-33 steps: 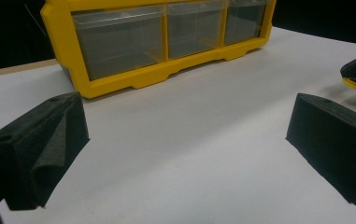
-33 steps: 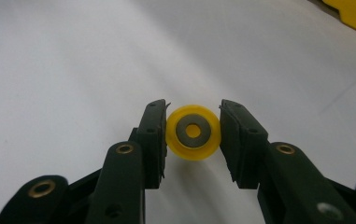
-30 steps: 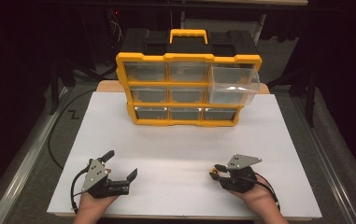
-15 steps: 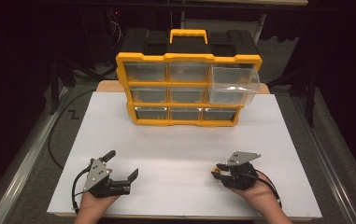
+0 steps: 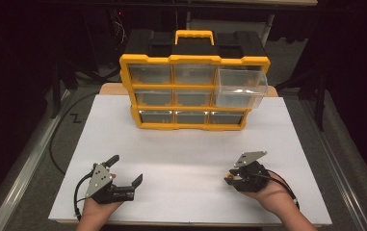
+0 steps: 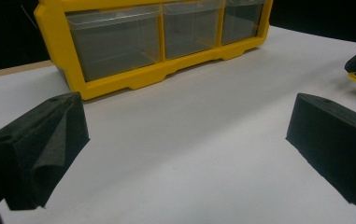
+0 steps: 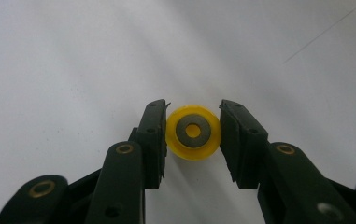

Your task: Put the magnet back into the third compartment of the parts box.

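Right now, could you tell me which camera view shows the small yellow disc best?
The right gripper view: the yellow disc sits large and sharp between the jaws of the right hand-held gripper, its grey ring and central hole plain. The high view gives a tiny yellow speck at the jaw tips. The left gripper view catches a yellow sliver at its right edge.

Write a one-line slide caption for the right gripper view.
Right gripper shut on a small yellow wheel with a grey hub, held just above the white table sheet.
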Demonstrator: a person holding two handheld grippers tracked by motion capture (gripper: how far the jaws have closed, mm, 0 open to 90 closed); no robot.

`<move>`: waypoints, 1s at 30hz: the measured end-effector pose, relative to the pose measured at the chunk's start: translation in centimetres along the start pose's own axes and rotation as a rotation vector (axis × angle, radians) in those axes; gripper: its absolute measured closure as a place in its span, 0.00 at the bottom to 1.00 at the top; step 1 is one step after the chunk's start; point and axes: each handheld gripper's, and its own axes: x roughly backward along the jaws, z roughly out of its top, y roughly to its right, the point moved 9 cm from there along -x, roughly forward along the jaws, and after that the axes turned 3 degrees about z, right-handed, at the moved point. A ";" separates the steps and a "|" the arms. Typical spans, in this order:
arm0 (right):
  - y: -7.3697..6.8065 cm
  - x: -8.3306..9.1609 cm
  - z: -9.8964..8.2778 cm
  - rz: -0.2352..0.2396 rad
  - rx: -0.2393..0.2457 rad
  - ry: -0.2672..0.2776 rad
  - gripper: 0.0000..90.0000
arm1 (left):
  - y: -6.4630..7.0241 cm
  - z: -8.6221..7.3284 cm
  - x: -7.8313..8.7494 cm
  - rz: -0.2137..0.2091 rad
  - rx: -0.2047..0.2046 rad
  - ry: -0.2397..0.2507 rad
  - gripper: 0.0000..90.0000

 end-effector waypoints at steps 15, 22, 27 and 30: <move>0.5 0.7 0.5 0.023 0.021 -0.086 0.72 | 0.0 0.1 -0.2 0.002 -0.006 0.008 0.00; 0.7 0.7 0.0 0.051 0.023 -0.130 0.72 | 0.2 0.1 -0.3 0.003 -0.021 0.008 0.00; 1.0 0.6 -0.4 0.064 0.021 -0.161 0.72 | 0.2 0.1 -0.3 -0.002 -0.026 0.006 0.00; 1.0 0.6 -0.5 0.071 0.019 -0.183 0.72 | 0.3 0.1 -0.3 -0.005 -0.027 0.009 0.00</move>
